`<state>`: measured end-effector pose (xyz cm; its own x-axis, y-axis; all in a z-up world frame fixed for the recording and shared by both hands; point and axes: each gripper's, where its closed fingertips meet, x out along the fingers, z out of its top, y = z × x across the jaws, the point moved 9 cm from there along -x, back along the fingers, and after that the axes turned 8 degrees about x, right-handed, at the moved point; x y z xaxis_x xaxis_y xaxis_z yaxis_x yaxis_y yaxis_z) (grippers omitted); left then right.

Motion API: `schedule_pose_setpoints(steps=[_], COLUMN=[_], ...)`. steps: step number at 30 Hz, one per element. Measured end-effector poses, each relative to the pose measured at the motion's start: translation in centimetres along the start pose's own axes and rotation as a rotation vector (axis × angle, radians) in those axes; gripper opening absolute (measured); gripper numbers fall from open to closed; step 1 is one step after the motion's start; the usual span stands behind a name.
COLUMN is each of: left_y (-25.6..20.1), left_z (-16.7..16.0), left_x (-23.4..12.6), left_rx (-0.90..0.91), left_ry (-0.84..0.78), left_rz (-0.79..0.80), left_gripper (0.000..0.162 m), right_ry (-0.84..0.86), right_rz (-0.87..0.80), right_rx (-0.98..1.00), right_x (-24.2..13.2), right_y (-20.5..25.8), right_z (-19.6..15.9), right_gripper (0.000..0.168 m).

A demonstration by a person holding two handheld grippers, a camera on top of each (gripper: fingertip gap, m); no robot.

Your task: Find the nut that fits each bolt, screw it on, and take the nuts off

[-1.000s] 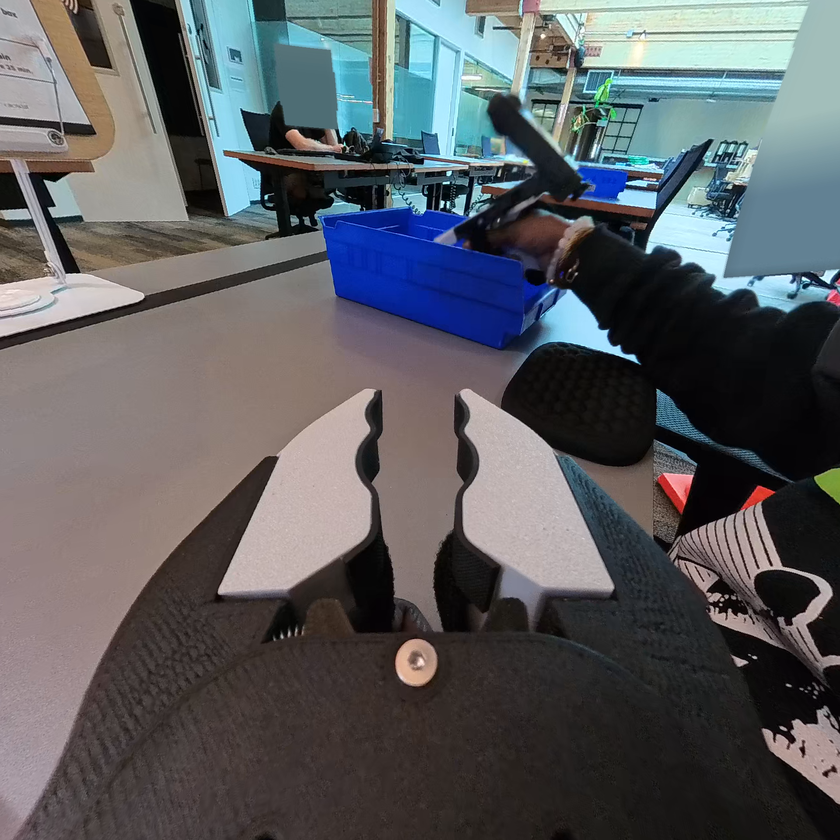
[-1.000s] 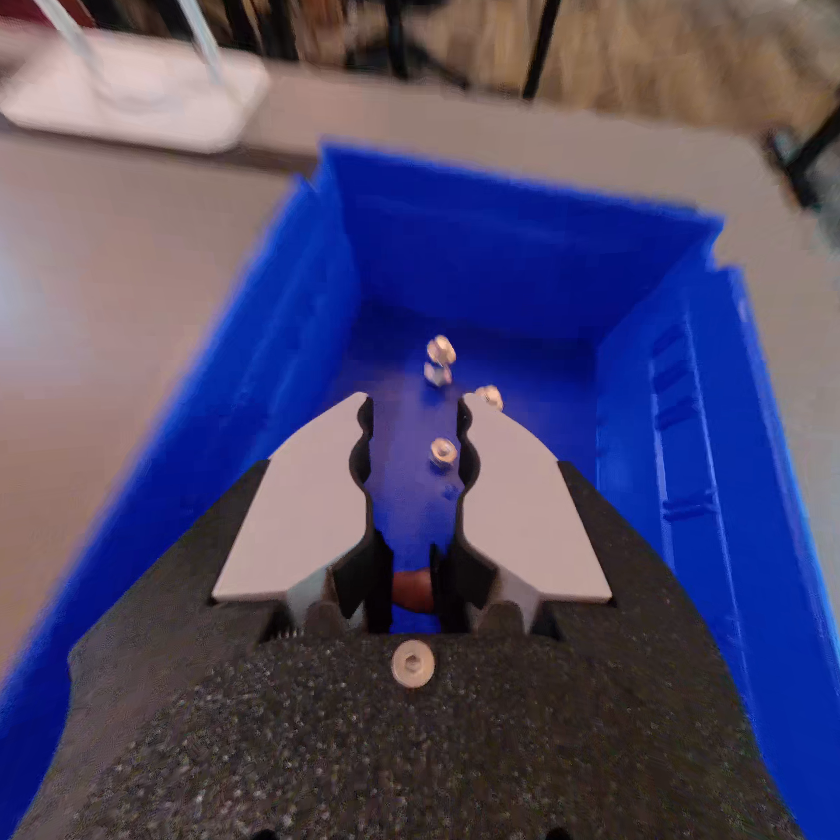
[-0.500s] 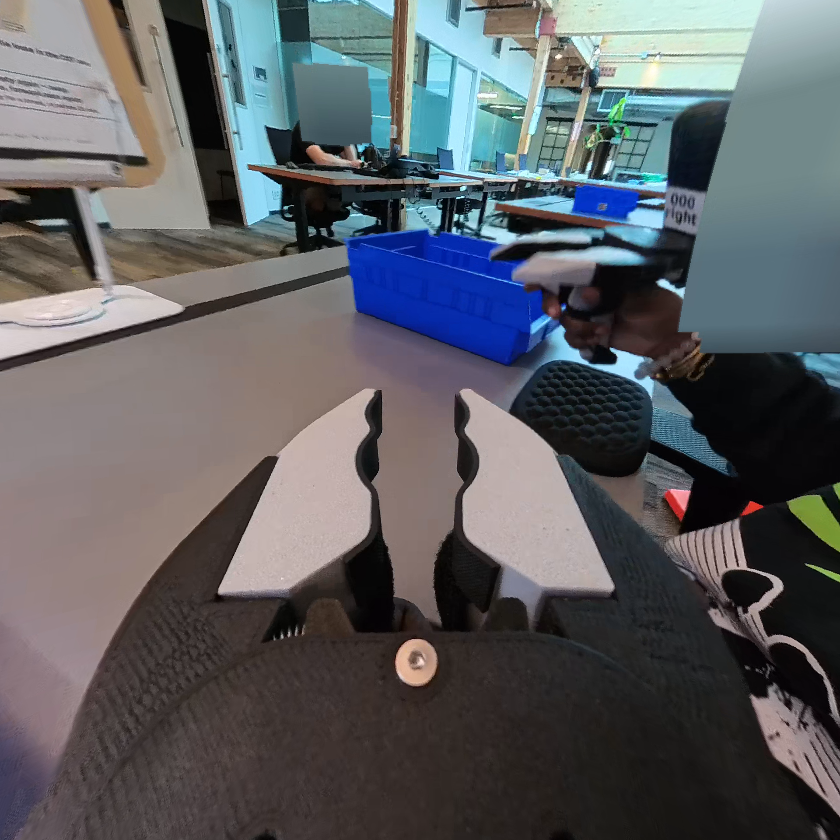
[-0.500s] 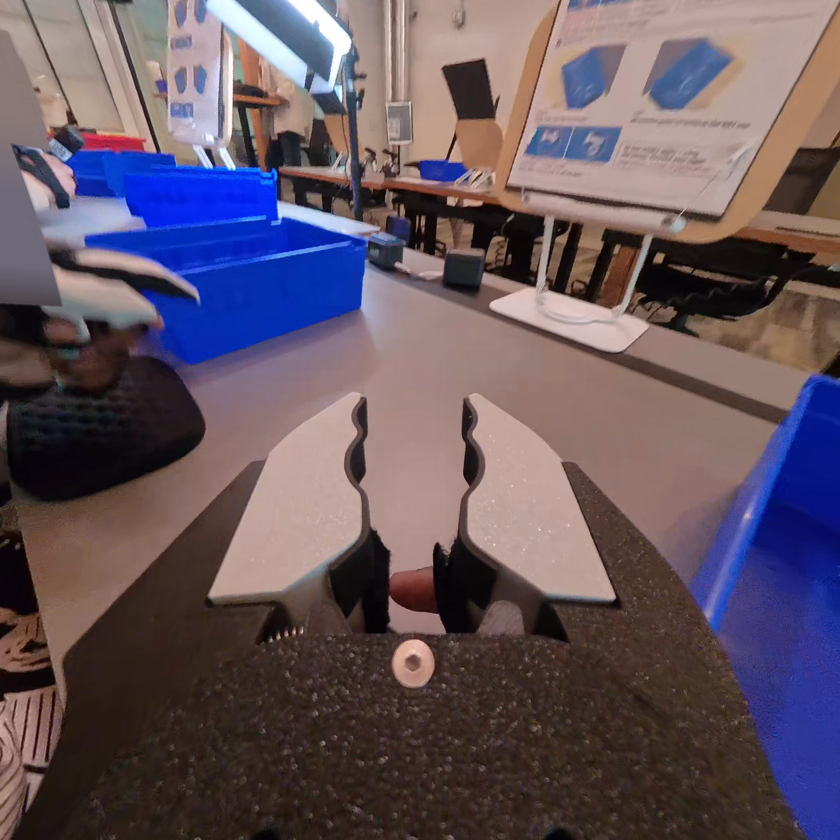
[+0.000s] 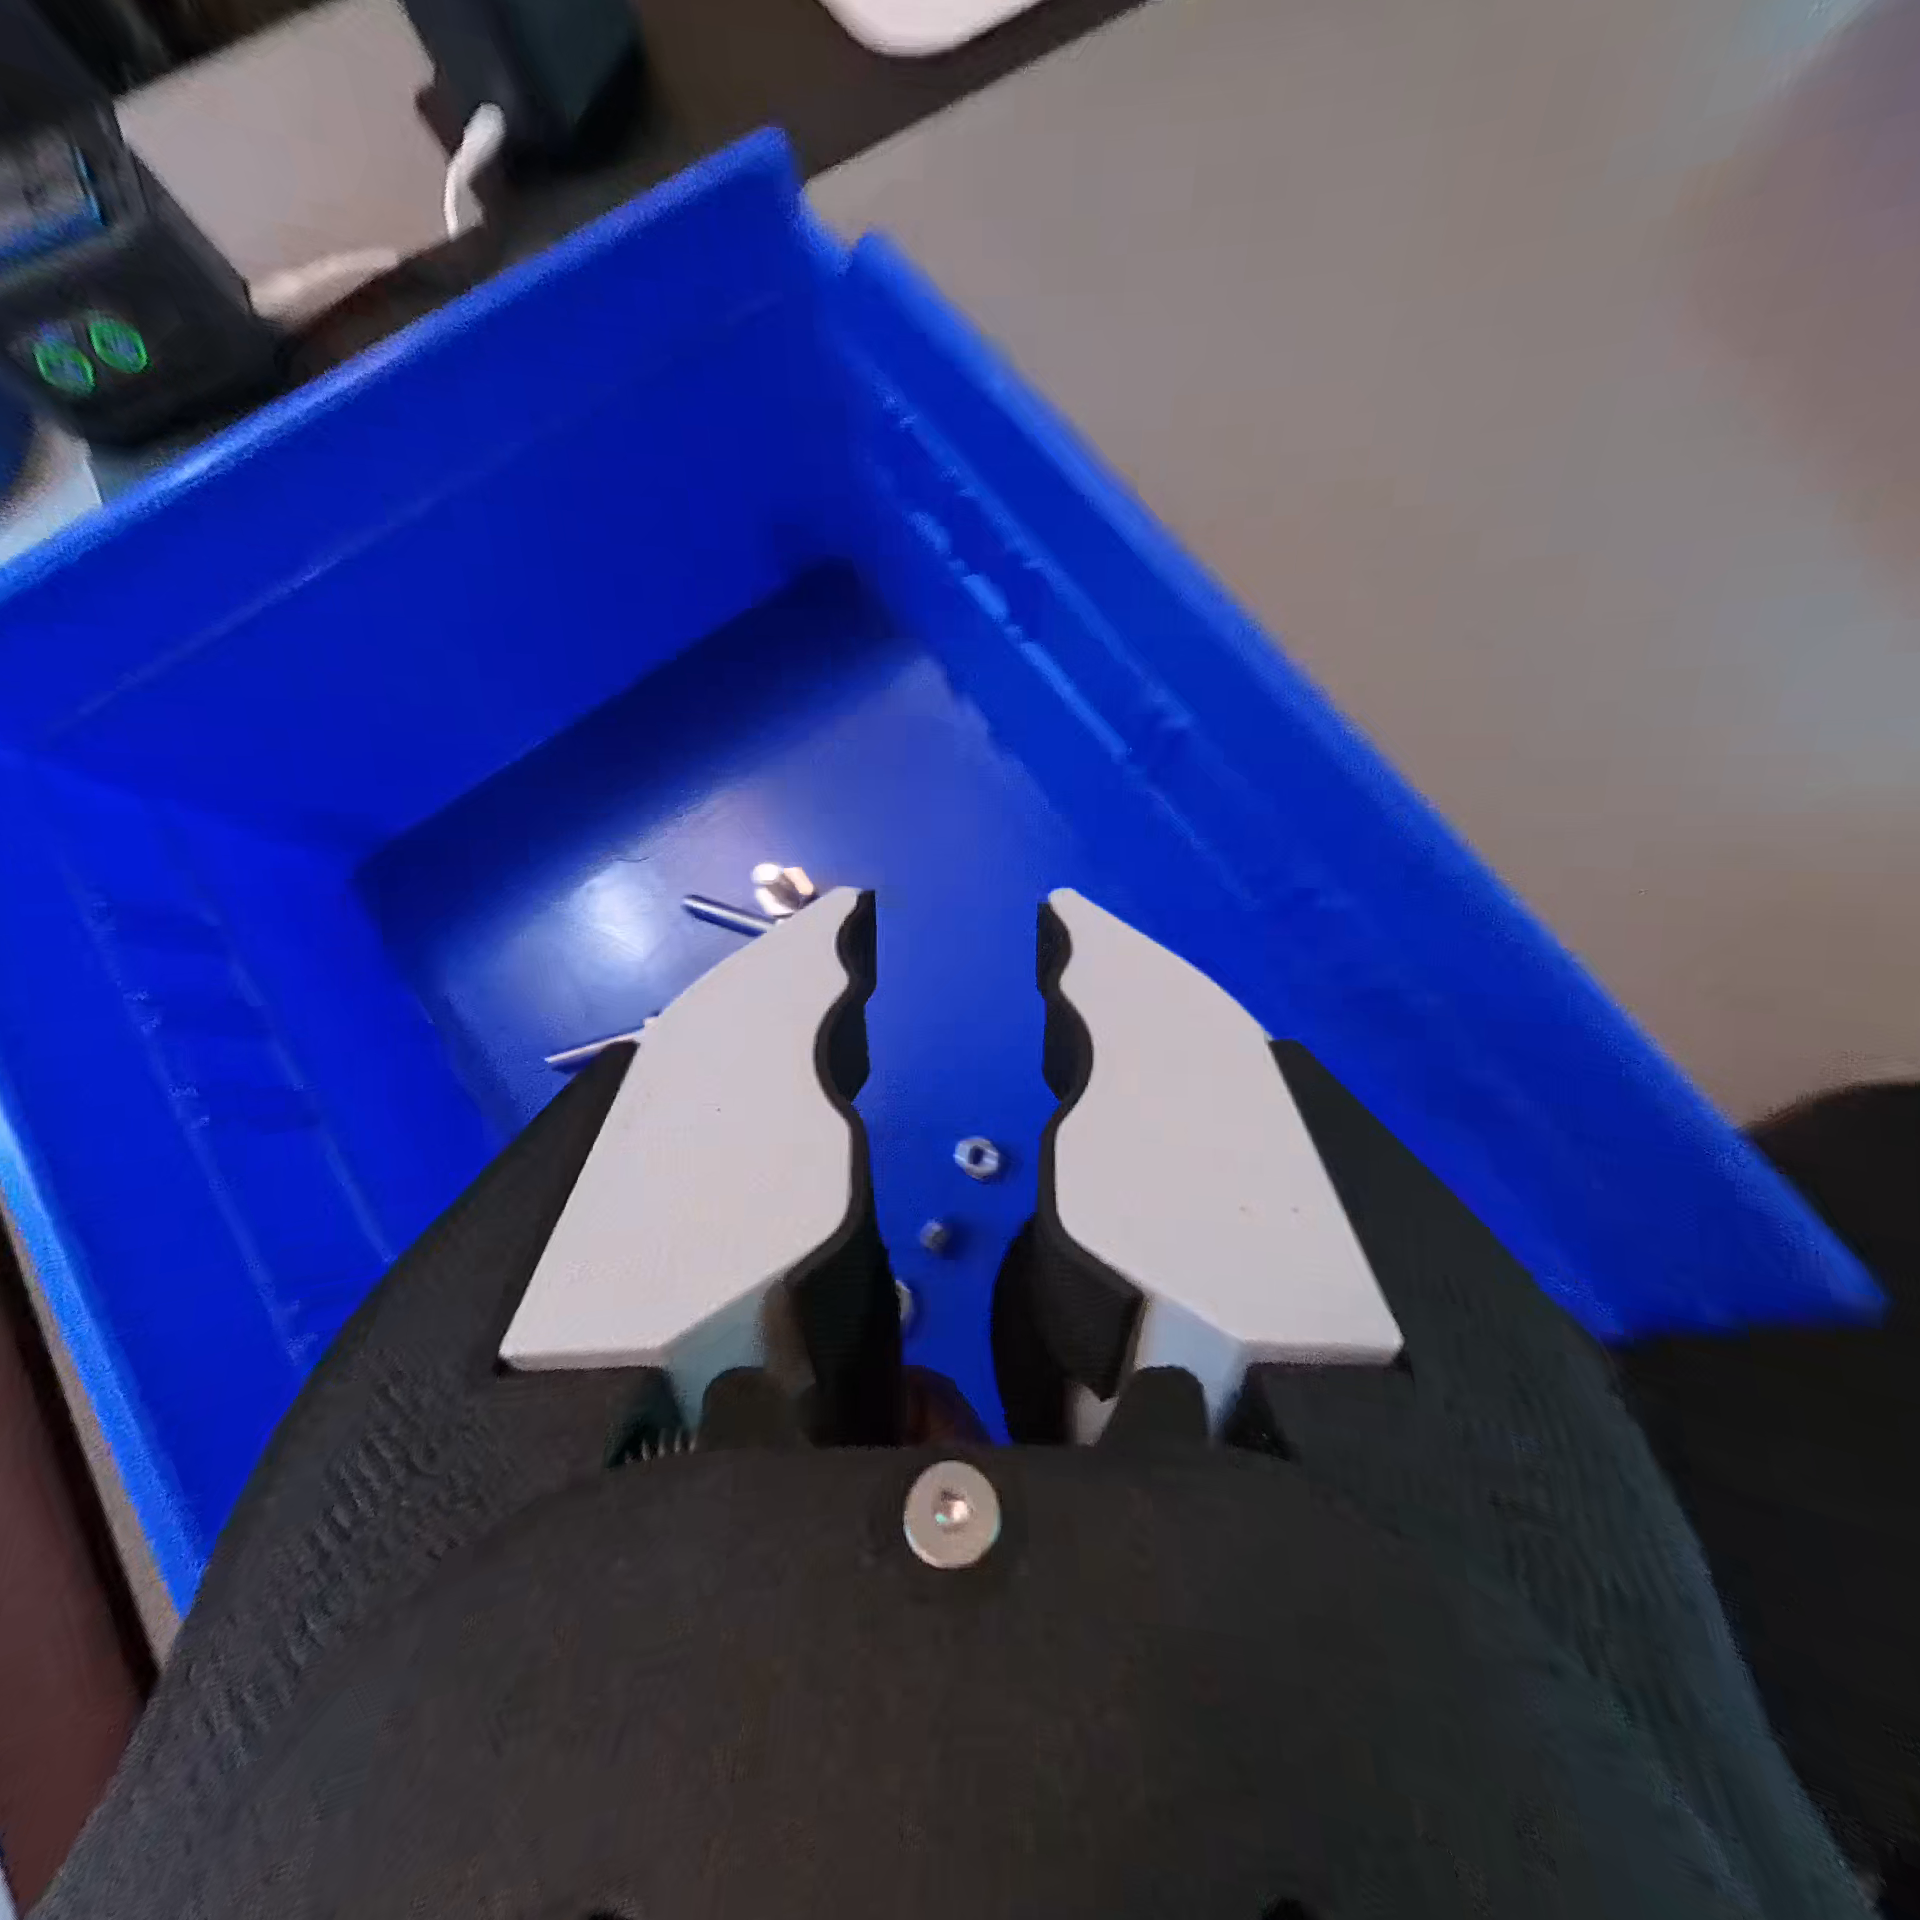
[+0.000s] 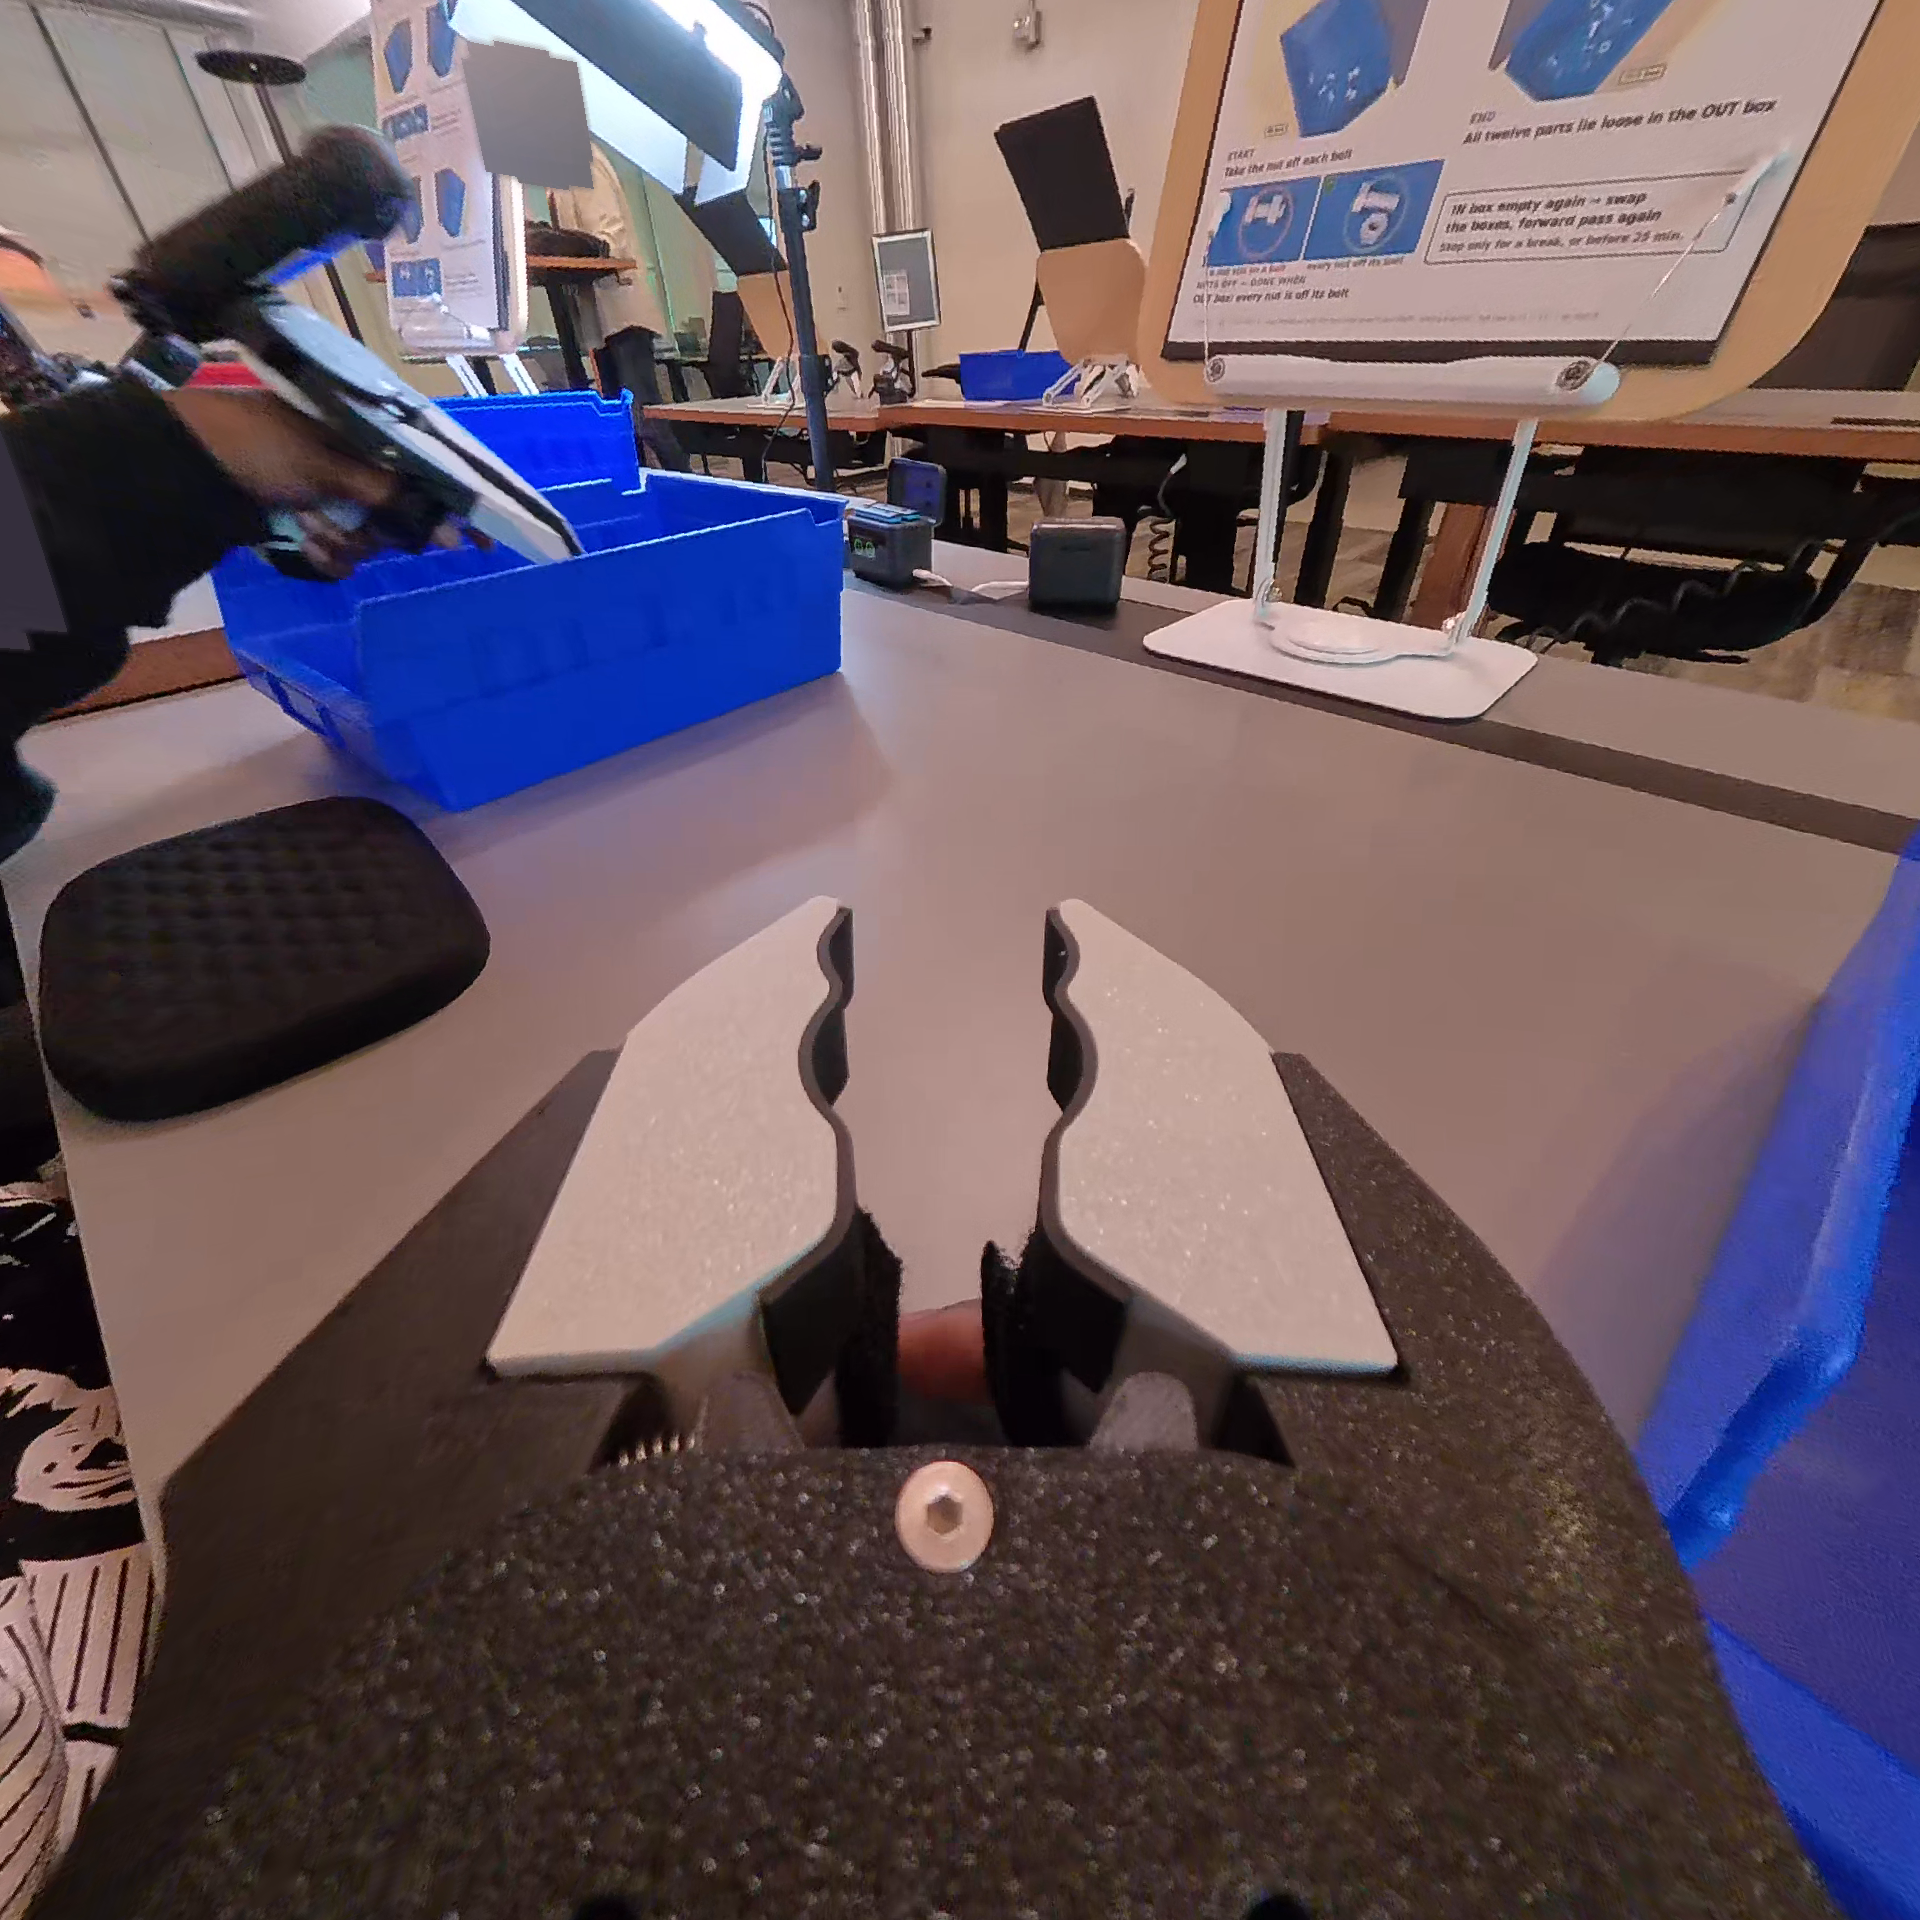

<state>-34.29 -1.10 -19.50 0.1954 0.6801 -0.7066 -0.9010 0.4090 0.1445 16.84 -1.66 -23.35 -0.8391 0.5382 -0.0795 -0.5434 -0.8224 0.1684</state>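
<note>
Two bolts (image 5: pixel 717 914) lie slantwise left of the open left gripper (image 5: pixel 956 909).

Bare counter (image 6: pixel 1195 831) lies open ahead of the right hand-held gripper (image 6: pixel 945 920); a black pad (image 6: pixel 260 945) blocks 10 o'clock, a blue bin wall (image 6: pixel 1829 1195) 3 o'clock.

A silver hex nut (image 5: pixel 978 1157) lies flat on the blue bin (image 5: pixel 520 582) floor, with a smaller nut (image 5: pixel 937 1235) just beside it at its 7 o'clock. At their 11 o'clock, well apart, lie a bolt (image 5: pixel 774 891) with a bright head and two thin shafts, blurred.
</note>
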Motion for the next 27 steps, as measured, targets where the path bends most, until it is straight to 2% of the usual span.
schedule_pose_setpoints(steps=[4, 7, 15, 20, 24, 27], left_y=[3.4, 4.4, 4.7, 4.3, 2.2, -1.4], left_z=[-0.9, -1.6, -1.9, -1.1, 1.6, 4.1], left_x=[4.4, 6.4, 7.1, 5.7, 1.7, -1.5], left_rx=[-0.069, -0.082, -0.058, -0.05, 0.013, 0.103], left_ry=[0.155, 0.223, 0.224, 0.174, 0.06, -0.044], left_rz=[-0.02, -0.034, -0.043, -0.039, -0.032, -0.095], left_gripper=[0.028, 0.025, 0.008, 0.008, 0.009, 0.008], right_ry=[0.009, -0.001, -0.011, -0.002, 0.006, 0.014], right_rz=[0.007, 0.006, 0.004, 0.0, -0.003, -0.006], right_rx=[-0.016, -0.005, 0.023, 0.016, 0.008, 0.0], right_x=[0.1, 0.0, 0.0, 0.1, 0.2, 0.2], right_y=[0.2, 0.0, -0.3, -0.2, -0.2, -0.1], right_z=[-0.1, 0.0, 0.0, -0.1, -0.1, -0.2], right_gripper=[0.035, 0.035, 0.035, 0.035, 0.035, 0.035])
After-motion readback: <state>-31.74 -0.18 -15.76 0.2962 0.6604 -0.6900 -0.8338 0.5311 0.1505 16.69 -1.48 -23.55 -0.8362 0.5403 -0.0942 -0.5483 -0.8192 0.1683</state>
